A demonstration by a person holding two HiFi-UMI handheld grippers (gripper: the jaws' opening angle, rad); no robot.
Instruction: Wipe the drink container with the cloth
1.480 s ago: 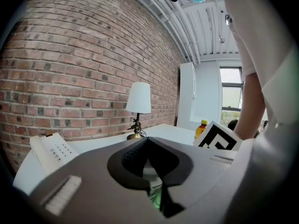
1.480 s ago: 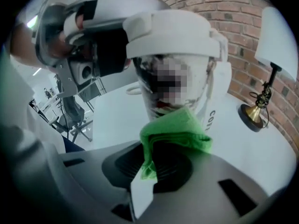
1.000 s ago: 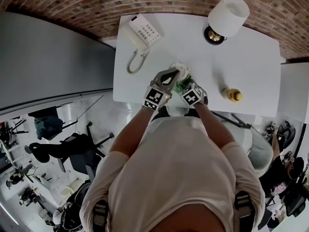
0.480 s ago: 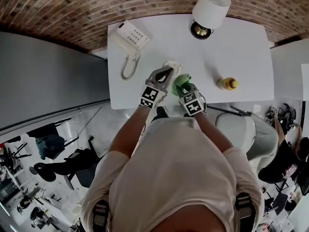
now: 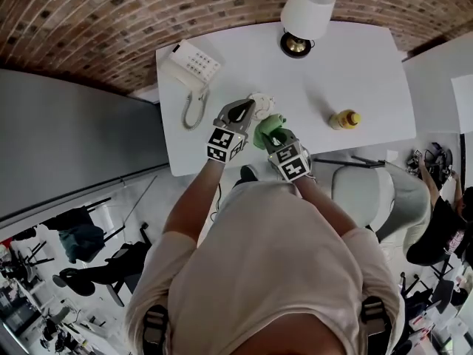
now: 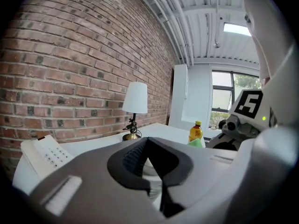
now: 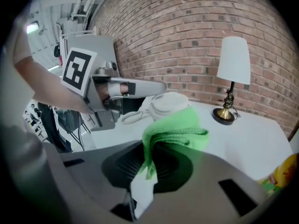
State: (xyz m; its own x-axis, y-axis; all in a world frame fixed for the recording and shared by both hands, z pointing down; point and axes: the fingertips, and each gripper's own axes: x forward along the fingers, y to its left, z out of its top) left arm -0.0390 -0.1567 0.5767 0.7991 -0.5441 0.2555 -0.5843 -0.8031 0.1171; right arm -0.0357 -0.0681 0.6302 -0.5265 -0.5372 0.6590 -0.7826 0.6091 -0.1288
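Two tools are held well inside the white worktop's (image 5: 355, 65) edges: the left tool (image 5: 248, 108) is clamped on a white ribbed drink container (image 5: 261, 100), the right tool (image 5: 272, 134) on a bunched green cloth (image 5: 264, 126).

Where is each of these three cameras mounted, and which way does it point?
Head view: on the person's head, looking steeply down at the table; shoulders, arms, left tool and right tool show.
Left gripper view: rides the left tool, facing the brick wall; its jaws grip the drink container.
Right gripper view: rides the right tool, facing the left tool; its jaws pinch the green cloth.
Shared: both gripper views show the lamp.
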